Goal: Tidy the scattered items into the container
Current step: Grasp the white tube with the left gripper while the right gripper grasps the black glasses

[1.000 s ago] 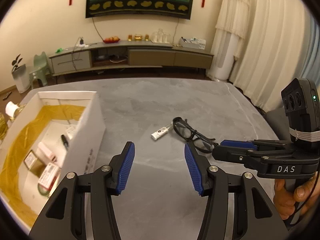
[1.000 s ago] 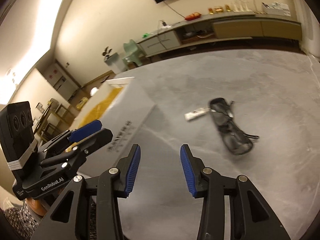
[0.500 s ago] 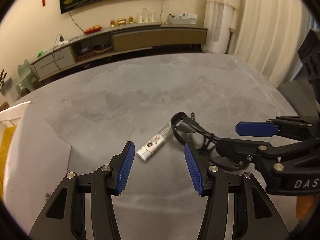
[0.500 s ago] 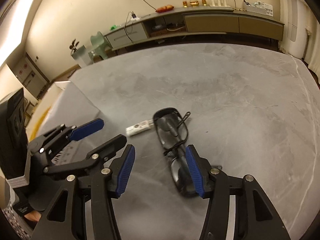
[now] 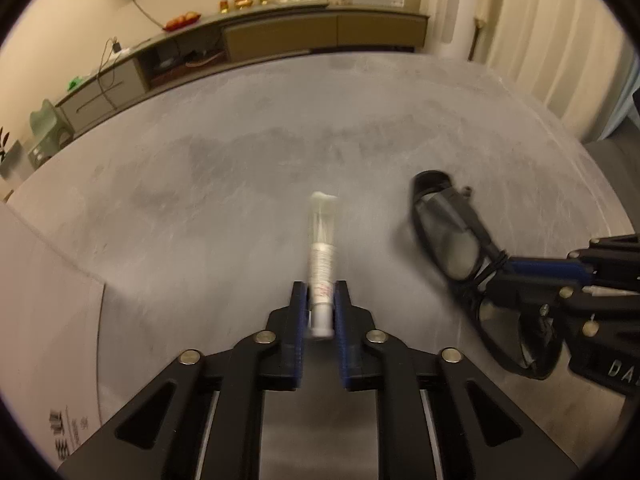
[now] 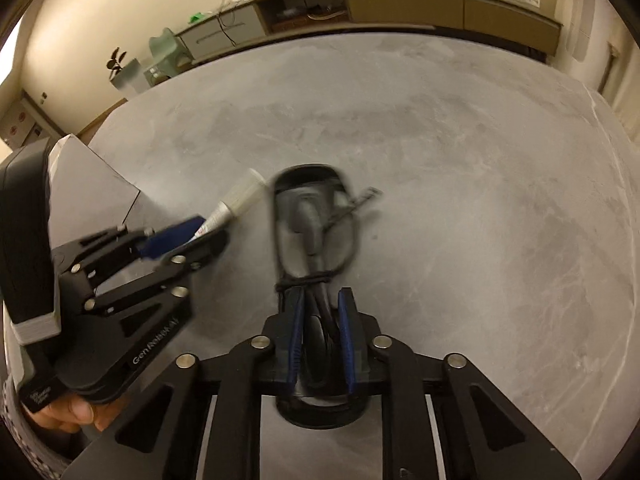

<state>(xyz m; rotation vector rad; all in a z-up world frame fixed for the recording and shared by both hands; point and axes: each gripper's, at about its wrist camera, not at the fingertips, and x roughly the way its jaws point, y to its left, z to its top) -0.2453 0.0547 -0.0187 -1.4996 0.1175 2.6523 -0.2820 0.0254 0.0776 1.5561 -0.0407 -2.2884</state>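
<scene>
Looking through my left camera, I see the left tool (image 5: 321,305) has just clamped shut on a small white tube (image 5: 322,258), which sticks out toward twelve o'clock above the grey surface (image 5: 248,184). At three o'clock the black glasses (image 5: 448,232) hang from the other tool. My right camera shows what that view hides: the right tool (image 6: 320,320), its jaws freshly closed, pinches the folded glasses at the lower lens and arms, the upper lens pointing to twelve. The white box (image 5: 44,292) sits at nine o'clock; only its outer wall shows.
</scene>
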